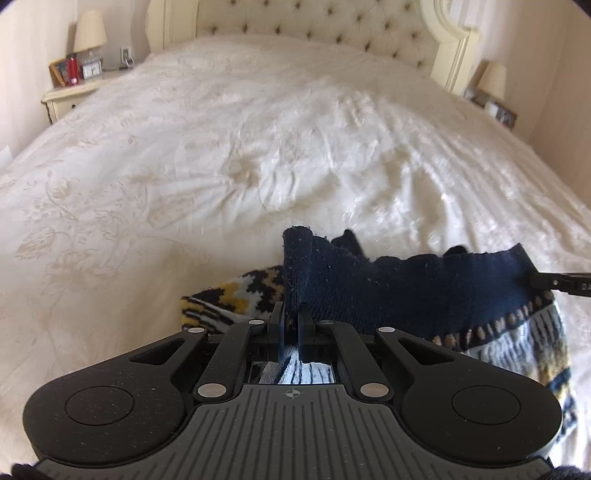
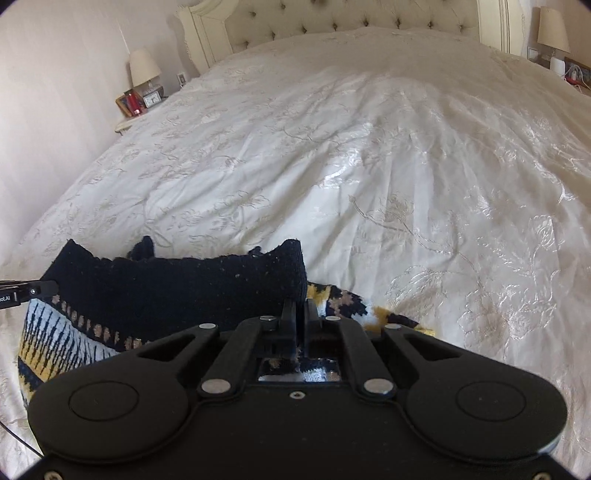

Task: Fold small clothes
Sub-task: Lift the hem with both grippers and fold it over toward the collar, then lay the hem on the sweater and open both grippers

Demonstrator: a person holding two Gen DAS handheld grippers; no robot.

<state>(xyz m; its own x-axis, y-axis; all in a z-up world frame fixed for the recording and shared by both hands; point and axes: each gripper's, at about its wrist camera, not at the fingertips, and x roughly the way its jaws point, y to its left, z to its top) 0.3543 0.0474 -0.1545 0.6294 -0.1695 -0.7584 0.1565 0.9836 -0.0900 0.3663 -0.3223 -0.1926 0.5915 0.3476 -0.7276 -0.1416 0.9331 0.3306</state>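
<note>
A small knitted sweater (image 1: 406, 284), navy at its hem with white, yellow and tan patterned bands, lies at the near edge of a cream bedspread (image 1: 258, 147). My left gripper (image 1: 291, 314) is shut on the left corner of the navy hem, which stands up between its pads. In the right wrist view the same sweater (image 2: 166, 288) stretches to the left, and my right gripper (image 2: 301, 310) is shut on the hem's right corner. Each gripper's black tip shows at the edge of the other view: the right one (image 1: 554, 282), the left one (image 2: 33, 290). A patterned sleeve (image 1: 229, 299) sticks out sideways.
The wide bed with a tufted headboard (image 1: 314, 22) fills both views. A nightstand (image 1: 70, 92) with a lamp, a red bottle and a clock stands at the far left. Another lamp (image 2: 552, 29) and small items stand at the far right. Walls close in on both sides.
</note>
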